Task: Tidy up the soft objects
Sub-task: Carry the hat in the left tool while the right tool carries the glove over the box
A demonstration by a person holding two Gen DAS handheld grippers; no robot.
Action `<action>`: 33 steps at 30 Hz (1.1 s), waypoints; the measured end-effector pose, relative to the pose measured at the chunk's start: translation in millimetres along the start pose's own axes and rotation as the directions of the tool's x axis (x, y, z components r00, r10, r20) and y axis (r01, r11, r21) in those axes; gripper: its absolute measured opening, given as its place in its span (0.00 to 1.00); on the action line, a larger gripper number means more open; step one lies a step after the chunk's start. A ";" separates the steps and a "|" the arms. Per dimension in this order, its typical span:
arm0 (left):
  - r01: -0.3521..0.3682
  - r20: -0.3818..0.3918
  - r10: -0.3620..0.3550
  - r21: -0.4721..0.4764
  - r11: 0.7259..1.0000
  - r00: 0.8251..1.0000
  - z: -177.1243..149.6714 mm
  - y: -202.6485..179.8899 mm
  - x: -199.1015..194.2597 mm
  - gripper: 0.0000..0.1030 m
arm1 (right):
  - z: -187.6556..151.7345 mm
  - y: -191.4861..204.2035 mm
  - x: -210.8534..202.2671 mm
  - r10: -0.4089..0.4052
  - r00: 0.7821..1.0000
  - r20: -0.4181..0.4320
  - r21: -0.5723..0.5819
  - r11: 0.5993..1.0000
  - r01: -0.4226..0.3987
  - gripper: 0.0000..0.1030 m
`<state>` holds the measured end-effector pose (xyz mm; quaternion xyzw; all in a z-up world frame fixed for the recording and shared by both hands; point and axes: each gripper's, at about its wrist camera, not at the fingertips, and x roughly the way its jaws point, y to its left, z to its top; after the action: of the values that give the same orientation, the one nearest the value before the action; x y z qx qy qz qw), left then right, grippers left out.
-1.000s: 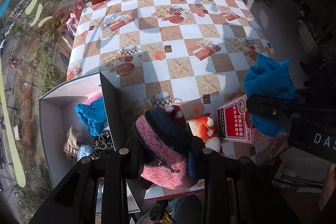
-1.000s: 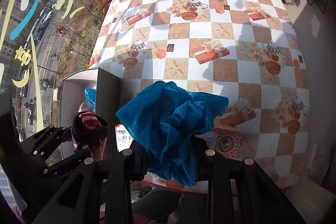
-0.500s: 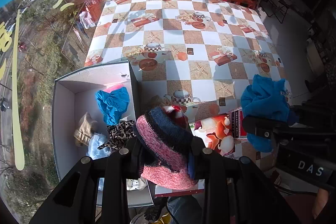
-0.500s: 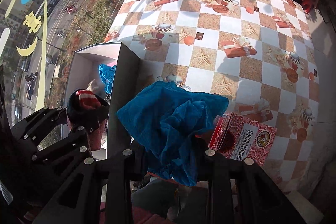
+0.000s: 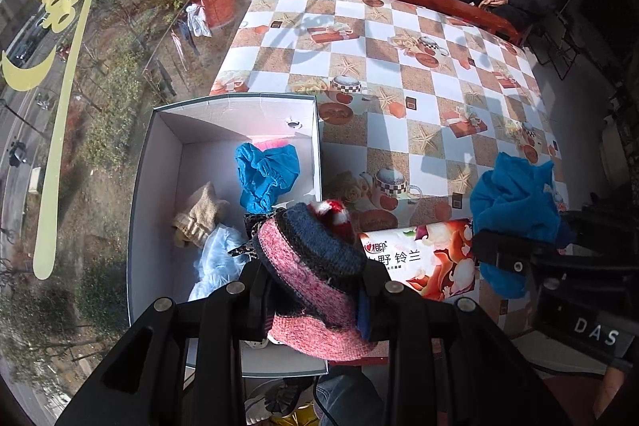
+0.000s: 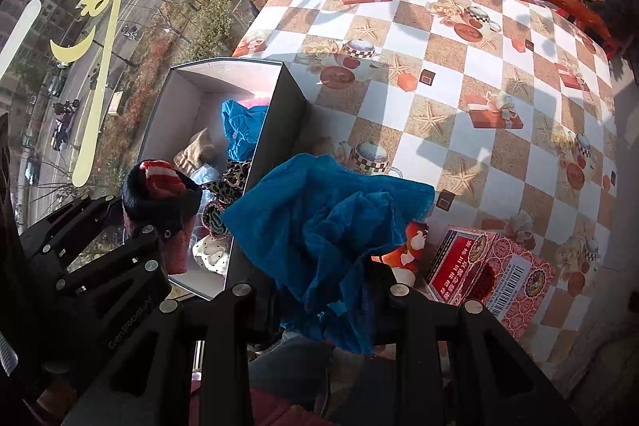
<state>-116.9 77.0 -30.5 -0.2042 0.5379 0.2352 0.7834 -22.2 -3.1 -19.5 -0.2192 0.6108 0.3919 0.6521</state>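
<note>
The left claw (image 5: 315, 290) squeezes a pink knit hat (image 5: 315, 266), and the right claw (image 6: 323, 290) squeezes a blue cloth (image 6: 331, 218). The white box (image 5: 223, 104) waits just beyond both, probably for dropping them in.

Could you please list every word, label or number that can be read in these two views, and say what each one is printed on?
"DAS": white letters on the black body of the right hand-held gripper, cut off at the frame edge.
"野 铃 兰": on the tissue pack, beside a small logo too small to read.
"GeoRobotAI", roughly: faint embossing on the left hand-held gripper.
Red box: white characters and barcode digits, too small to read.
Window: a yellow decal character, not legible.
</note>
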 end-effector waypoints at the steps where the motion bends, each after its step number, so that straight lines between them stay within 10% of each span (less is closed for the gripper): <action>1: -0.002 -0.001 0.002 -0.010 1.000 1.000 -1.0 3.4 0.1 0.33 | 0.6 3.8 0.8 0.001 1.000 -0.002 -0.010 1.000 -0.001 0.30; 33: -0.072 -0.050 0.062 -0.249 0.966 0.997 -20.4 88.5 14.6 0.33 | 37.1 100.4 36.5 0.004 0.998 -0.065 -0.259 0.966 -0.021 0.30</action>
<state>-179.7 138.8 -57.1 -0.2881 0.5267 0.3232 0.7315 -79.1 94.1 -29.7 -0.3113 0.5761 0.4652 0.5956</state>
